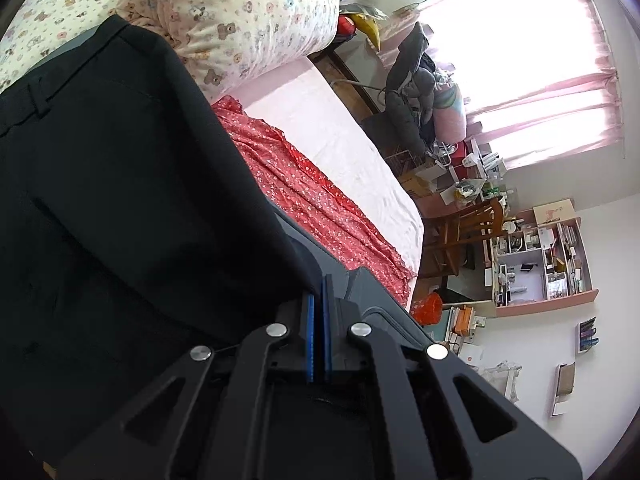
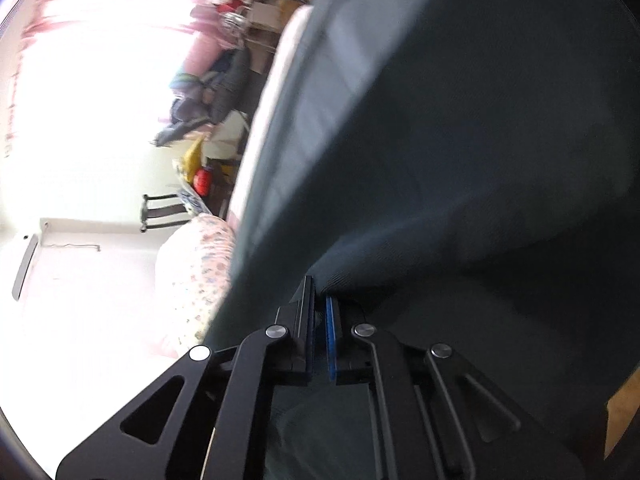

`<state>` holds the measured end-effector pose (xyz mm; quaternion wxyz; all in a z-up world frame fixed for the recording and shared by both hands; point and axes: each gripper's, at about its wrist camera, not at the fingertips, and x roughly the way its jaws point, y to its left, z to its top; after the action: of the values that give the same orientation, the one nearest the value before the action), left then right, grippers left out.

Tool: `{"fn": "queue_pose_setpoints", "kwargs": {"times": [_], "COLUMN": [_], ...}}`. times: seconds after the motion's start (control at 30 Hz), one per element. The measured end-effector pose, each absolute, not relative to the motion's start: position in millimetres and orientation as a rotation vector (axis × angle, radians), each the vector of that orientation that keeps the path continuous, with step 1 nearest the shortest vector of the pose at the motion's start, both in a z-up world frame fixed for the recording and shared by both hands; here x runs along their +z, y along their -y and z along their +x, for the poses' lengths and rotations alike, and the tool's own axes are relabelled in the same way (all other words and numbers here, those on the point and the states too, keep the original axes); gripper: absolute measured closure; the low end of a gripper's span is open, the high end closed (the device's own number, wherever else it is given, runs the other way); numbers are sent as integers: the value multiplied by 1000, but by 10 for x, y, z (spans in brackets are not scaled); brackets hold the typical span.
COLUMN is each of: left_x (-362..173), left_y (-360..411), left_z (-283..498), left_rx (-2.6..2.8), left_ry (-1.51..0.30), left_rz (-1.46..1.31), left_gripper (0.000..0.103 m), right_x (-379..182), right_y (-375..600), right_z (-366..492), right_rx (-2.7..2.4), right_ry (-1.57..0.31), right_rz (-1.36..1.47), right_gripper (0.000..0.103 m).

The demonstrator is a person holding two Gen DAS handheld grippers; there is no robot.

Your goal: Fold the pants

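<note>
L tool (image 1: 319,300): blue pads pressed together, pinching an edge of the black pants (image 1: 120,200). Fabric hangs and spreads up-left from the pinch; waistband w/ belt loop shows at far left of the left wrist view. Pants are over the bed (image 1: 340,132), which has a pink sheet, w/ a red floral cloth (image 1: 304,208) lying just beside the pants and a bear-print quilt (image 1: 248,20) bunched at the head end.

R tool (image 2: 320,304): pads nearly together, narrow gap, a fold of the same dark pants (image 2: 460,140) caught at the tips. View is blurred; fabric fills most of the right side. Bed edge and quilt show to the left of it.
</note>
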<state>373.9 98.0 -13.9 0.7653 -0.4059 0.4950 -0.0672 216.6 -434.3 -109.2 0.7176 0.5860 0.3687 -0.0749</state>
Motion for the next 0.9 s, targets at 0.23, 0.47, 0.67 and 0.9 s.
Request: {"fn": "queue_pose_setpoints", "kwargs": {"times": [0.23, 0.47, 0.67, 0.9], "left_x": [-45, -10, -257, -698], "left_y": [-975, -1057, -1072, -1021], "left_z": [3399, 2594, 1804, 1195], "left_rx": [-158, -143, -86, 30], "left_ry": [-1022, -936, -936, -1031], "left_rz": [-871, -882, -939, -924], "left_gripper": [100, 100, 100, 100], "right_x": [-523, -235, -492, -1308], "right_y": [4606, 4614, 4564, 4553], "right_z": [2160, 1929, 1652, 1140], "right_rx": [-60, 32, 11, -102], "right_ry": [-705, -713, -811, -997], "right_rz": [1167, 1065, 1073, 1186], "right_gripper": [98, 98, 98, 98]}}
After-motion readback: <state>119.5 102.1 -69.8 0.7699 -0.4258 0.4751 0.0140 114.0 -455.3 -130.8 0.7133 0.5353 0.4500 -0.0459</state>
